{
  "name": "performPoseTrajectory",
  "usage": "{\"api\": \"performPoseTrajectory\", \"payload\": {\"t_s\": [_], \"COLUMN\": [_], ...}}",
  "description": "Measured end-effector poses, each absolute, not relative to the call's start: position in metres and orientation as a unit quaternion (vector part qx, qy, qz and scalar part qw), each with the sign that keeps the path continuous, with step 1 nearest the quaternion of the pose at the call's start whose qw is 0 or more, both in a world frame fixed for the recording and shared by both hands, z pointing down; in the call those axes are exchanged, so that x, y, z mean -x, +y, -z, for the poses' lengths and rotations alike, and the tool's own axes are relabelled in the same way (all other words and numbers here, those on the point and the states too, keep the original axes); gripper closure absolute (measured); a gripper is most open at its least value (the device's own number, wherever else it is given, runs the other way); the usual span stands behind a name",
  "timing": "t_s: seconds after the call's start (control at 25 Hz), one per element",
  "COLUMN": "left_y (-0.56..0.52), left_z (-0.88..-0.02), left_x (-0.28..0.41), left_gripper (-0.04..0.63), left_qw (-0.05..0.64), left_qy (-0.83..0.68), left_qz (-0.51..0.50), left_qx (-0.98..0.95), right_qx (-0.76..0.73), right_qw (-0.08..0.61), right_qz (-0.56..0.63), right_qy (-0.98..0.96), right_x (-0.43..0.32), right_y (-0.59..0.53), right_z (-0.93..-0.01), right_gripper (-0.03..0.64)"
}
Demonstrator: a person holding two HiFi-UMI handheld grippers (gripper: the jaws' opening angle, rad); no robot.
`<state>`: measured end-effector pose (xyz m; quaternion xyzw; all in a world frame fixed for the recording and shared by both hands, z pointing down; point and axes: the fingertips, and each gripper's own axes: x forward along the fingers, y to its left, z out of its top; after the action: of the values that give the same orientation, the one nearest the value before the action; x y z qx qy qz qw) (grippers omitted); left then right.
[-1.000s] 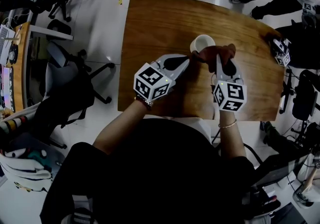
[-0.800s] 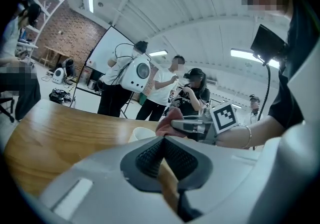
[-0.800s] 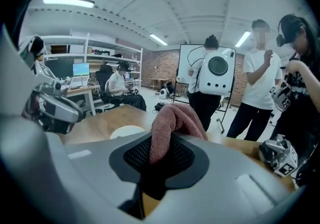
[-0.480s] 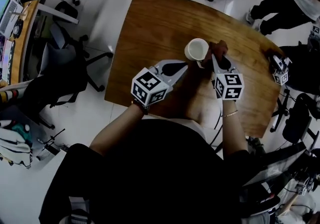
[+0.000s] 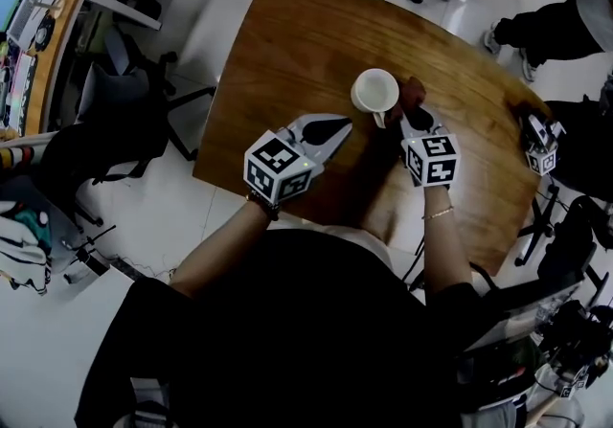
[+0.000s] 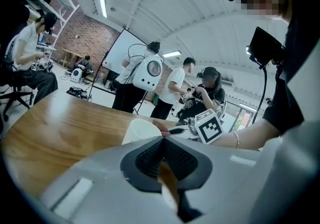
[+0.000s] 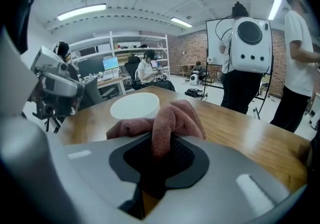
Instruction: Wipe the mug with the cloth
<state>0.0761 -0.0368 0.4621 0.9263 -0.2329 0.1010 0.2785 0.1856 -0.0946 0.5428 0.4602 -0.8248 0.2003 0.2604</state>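
Note:
A white mug (image 5: 374,91) stands upright on the wooden table (image 5: 287,43). A reddish-brown cloth (image 5: 414,94) hangs bunched from my right gripper (image 5: 415,112), which is shut on it, just right of the mug by its handle. In the right gripper view the cloth (image 7: 172,120) folds over the jaws, and the mug's rim (image 7: 135,105) sits just behind it. My left gripper (image 5: 343,127) is shut and holds nothing, a little below and left of the mug. In the left gripper view the mug (image 6: 139,130) stands just past the closed jaws of the left gripper (image 6: 163,140).
Another marker-cube gripper (image 5: 539,144) lies at the table's right edge. Office chairs (image 5: 124,120) stand on the floor to the left. People (image 6: 177,90) stand and sit around the table. The table's near edge runs close under both my grippers.
The head view has swung, so the table sits differently in frame. The right gripper with the cloth has edged closer to the mug. The left gripper has kept its place by the mug.

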Motion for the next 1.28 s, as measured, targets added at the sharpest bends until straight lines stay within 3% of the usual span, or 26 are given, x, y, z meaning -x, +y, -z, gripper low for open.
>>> {"api": "performPoseTrajectory", "payload": {"t_s": [0.12, 0.44, 0.68, 0.88, 1.28], "left_y": [-0.036, -0.042, -0.031, -0.023, -0.034], "left_z": [-0.463, -0.46, -0.484, -0.512, -0.554], "left_x": [-0.078, -0.079, -0.106, -0.143, -0.167], "left_gripper": [0.595, 0.595, 0.595, 0.499, 0.494], "left_qw": [0.278, 0.28, 0.274, 0.221, 0.161], "left_qy": [-0.233, -0.241, -0.224, -0.201, -0.29], "left_qz": [-0.103, -0.093, -0.119, -0.18, -0.245], "left_qx": [-0.926, -0.925, -0.928, -0.937, -0.911], "right_qx": [-0.448, -0.453, -0.39, -0.385, -0.378], "right_qw": [0.282, 0.198, 0.205, 0.227, 0.221], "right_qz": [-0.192, -0.157, -0.159, -0.167, -0.17], "right_qy": [-0.826, -0.855, -0.883, -0.879, -0.883], "right_x": [-0.185, -0.202, -0.186, -0.179, -0.175], "right_y": [-0.093, -0.133, -0.148, -0.145, -0.148], "right_z": [-0.55, -0.49, -0.494, -0.51, -0.513], "right_gripper": [0.557, 0.557, 0.557, 0.557, 0.557]}}
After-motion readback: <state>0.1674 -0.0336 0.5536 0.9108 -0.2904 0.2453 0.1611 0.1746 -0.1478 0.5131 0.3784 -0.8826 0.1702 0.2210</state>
